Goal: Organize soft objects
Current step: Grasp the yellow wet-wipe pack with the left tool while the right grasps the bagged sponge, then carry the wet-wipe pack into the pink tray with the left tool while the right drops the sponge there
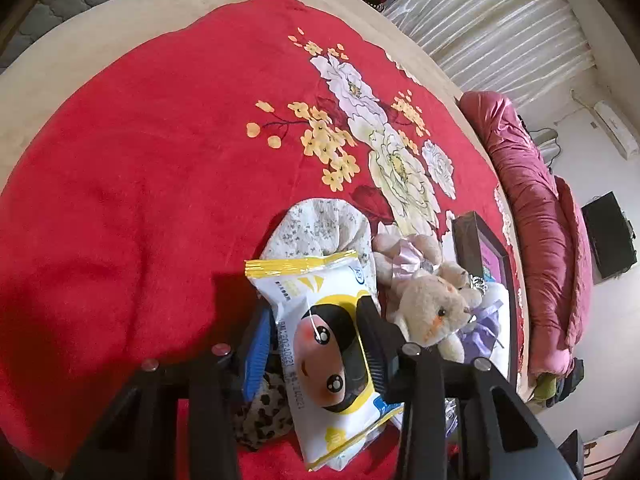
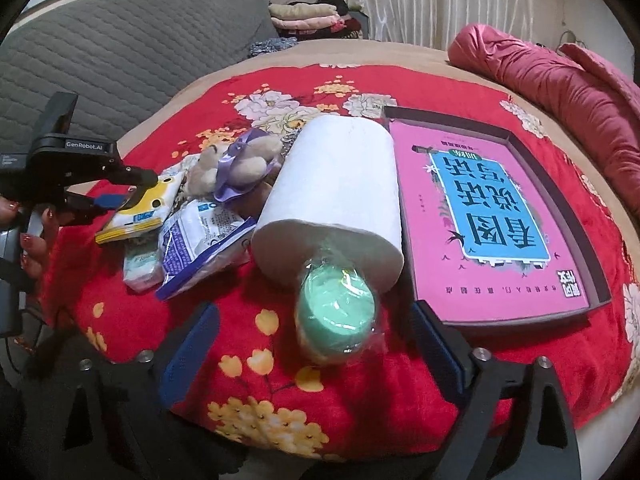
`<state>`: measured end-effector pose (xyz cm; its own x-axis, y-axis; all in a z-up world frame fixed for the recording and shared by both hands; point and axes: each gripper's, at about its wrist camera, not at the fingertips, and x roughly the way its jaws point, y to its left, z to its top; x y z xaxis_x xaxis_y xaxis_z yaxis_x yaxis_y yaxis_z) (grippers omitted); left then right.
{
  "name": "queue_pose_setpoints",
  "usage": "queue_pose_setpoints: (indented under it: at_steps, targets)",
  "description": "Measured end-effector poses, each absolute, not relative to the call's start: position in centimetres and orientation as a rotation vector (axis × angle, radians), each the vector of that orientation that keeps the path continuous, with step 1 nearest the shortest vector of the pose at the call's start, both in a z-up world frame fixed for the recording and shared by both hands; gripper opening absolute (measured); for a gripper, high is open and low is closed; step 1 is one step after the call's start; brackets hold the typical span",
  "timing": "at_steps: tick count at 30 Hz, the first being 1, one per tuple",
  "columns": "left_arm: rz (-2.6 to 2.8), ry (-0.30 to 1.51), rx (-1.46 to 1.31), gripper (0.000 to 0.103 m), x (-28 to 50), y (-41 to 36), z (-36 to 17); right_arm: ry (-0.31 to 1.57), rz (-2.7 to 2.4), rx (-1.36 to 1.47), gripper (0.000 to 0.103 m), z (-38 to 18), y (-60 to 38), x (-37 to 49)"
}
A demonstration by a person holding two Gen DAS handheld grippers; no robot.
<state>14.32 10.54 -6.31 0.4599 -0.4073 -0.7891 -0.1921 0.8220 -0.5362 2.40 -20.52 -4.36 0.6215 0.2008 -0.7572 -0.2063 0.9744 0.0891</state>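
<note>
My left gripper (image 1: 316, 340) is shut on a white and yellow wet-wipe pack (image 1: 324, 340) and holds it just above the red floral blanket (image 1: 140, 160); the pack and gripper also show in the right wrist view (image 2: 136, 208). A beige plush toy (image 1: 432, 308) with a purple ribbon lies right of it, also in the right wrist view (image 2: 236, 164). My right gripper (image 2: 316, 344) is open, its fingers either side of a green wrapped roll (image 2: 336, 316). A large white paper roll (image 2: 336, 196) lies behind it. A plastic bag pack (image 2: 200, 244) and a small tissue pack (image 2: 140, 268) lie left.
A dark tray (image 2: 560, 184) holding a pink and blue book (image 2: 488, 216) sits right of the paper roll. A floral cloth (image 1: 324, 228) lies under the wipe pack. A rolled crimson quilt (image 2: 560, 80) lies along the bed's far side. Folded clothes (image 2: 308, 16) are stacked at the back.
</note>
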Motion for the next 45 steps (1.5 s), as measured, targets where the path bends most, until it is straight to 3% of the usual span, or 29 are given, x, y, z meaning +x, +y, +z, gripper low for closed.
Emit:
queue_pose_setpoints:
  at_steps: [3,8,12,21,34,45]
  targets:
    - [-0.148,1.092,-0.644,0.033,14.5,10.8,-6.4,0.869,0.254,-0.036,0.069,-4.6,-20.0,2.7]
    - [-0.162,1.074,-0.679,0.03,14.5,11.3,-6.4,0.912,0.221,-0.059,0.062,-5.8,-19.9,3.7]
    - [-0.174,1.071,-0.677,0.03,14.5,11.2,-6.4,0.965,0.206,-0.04,0.043,-7.0,-20.4,4.7]
    - [-0.188,1.014,-0.663,0.016,14.0,11.1,-5.3,0.864,0.304,0.01,0.042,-5.1,-20.6,3.4]
    - [-0.207,0.986,-0.659,0.013,13.3,10.4,-4.2,0.7,0.296,0.065,0.042,-1.3,-22.5,1.4]
    - [-0.25,0.881,-0.628,0.013,11.8,8.8,0.4,0.623,0.106,0.163,0.042,0.3,-27.9,2.1]
